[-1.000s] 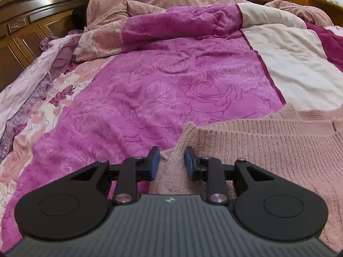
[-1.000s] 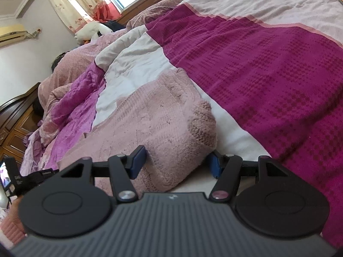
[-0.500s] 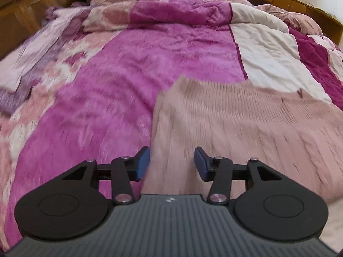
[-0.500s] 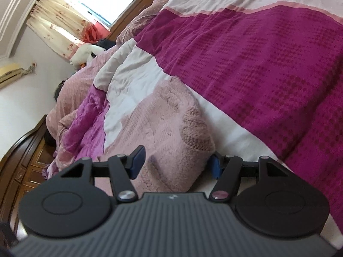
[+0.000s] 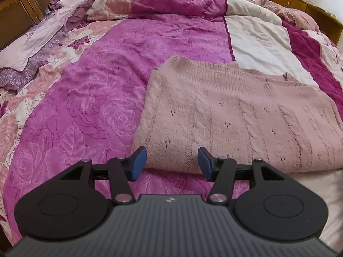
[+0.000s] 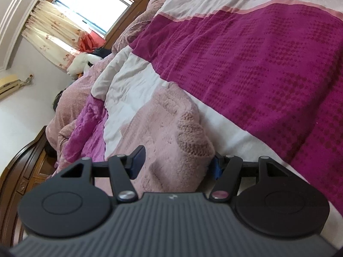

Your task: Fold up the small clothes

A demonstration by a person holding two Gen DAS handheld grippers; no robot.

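A dusty-pink cable-knit sweater (image 5: 235, 111) lies flat as a folded rectangle on the magenta rose-print bedcover (image 5: 96, 90). My left gripper (image 5: 172, 160) hovers at the sweater's near left corner. Its jaws are opening, and the knit edge lies below the gap with neither blue pad pressing on it. In the right wrist view the sweater (image 6: 163, 128) ends in a thick rolled bulge that sits between the fingers of my right gripper (image 6: 178, 162). That bulge hides part of the right pad (image 6: 217, 168); the left pad stands free, so this gripper is open.
Bunched quilts and pillows (image 5: 171, 2) pile up at the head of the bed. A dark wooden headboard (image 5: 19, 10) runs along the far left. A purple checked blanket (image 6: 268, 64) covers the bed's right side, below a window with curtains (image 6: 85, 2).
The left gripper drew back from the sweater's far corner to its near edge, and its jaws widened off the knit. The right gripper rolled in place, with the bulge still between its fingers.
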